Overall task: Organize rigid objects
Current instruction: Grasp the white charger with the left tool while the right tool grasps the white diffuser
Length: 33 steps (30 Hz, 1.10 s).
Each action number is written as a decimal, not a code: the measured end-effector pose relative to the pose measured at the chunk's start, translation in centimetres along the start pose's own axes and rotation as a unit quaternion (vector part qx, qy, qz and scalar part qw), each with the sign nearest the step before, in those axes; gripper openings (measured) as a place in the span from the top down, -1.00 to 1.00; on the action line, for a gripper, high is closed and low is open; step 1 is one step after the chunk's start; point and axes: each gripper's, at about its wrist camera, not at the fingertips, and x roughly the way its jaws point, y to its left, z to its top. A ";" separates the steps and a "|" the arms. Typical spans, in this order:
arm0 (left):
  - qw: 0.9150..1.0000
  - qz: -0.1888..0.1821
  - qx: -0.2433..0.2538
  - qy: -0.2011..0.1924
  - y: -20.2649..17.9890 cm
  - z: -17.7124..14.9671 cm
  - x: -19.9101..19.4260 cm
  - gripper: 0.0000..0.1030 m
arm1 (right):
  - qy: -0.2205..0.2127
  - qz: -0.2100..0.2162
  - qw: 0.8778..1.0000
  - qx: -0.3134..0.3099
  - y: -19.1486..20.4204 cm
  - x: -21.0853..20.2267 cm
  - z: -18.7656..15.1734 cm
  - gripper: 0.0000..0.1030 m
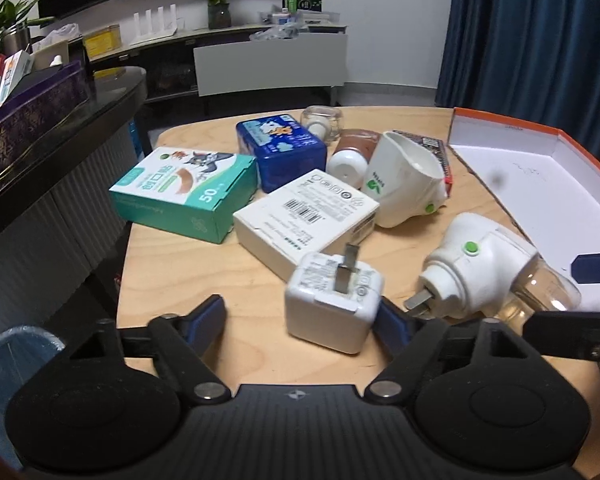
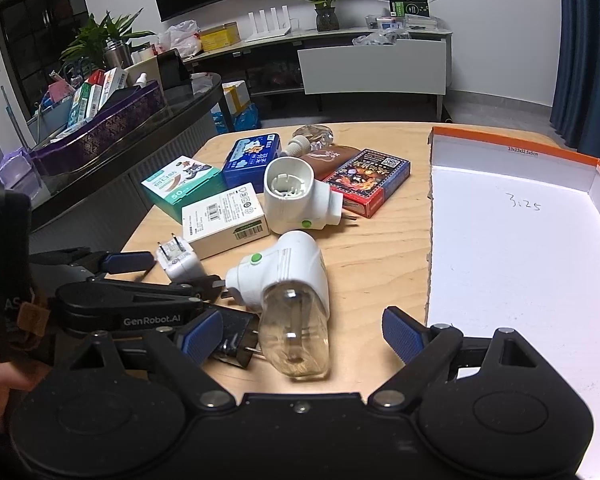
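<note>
Living-room setting: dark television on the white wall, long low shelf with potted plants beneath it, blue curtain at the right.

Wooden counter carries the clutter. Largest item: shallow white box lid with orange rim, lying open along the counter's right side; a dark blue piece lies in its near corner in the left wrist view.

Boxes, left half of counter: teal cartoon box, dark blue tin behind it, white barcode box in front of both, and a red-and-black patterned box towards the lid.

Two white plug-in vaporiser units: one with empty socket lying near the patterned box; one with clear bottle attached, lying on its side near the counter's front edge. A brown bottle with white cap and a clear glass bottle lie at the far side.

White charger cube, prongs up, sits at the front left.

Left hand-held gripper: the cube is between its blue pads; right pad touching the cube, left pad well clear, so not gripping.

Right hand-held gripper: spread wide around the base of the clear bottle, pads not touching it. A black plug lies just beside its left pad.
</note>
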 end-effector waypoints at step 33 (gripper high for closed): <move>0.998 -0.029 -0.045 -0.016 1.2 -0.6 -1.2 0.17 | 0.060 0.004 0.994 -0.093 -0.7 5.4 2.8 -0.94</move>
